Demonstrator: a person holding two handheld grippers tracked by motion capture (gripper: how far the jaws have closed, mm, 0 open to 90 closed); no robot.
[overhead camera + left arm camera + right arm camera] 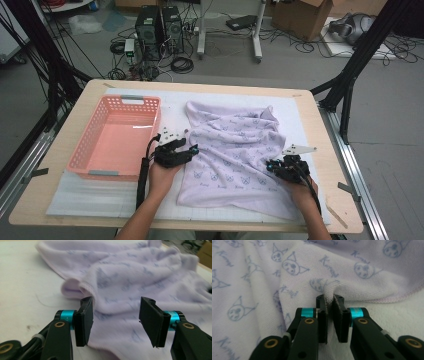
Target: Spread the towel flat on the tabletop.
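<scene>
One pale lilac towel (235,155) lies rumpled across the middle of the tabletop (320,145), just right of a pink basket (117,137).

Soft terry, it carries a faint blue print of cat-eared faces and script, with a stitched hem; folds bunch along its far and left edges. The right tongs (329,312) are clenched on a pinched ridge near its right hem. The left tongs (115,320) stand released, jaws apart over its left edge.

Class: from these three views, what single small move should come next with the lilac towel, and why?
Probably close the left gripper on the towel: its jaws stand open astride the cloth's edge, while the right gripper already pinches a fold.
</scene>
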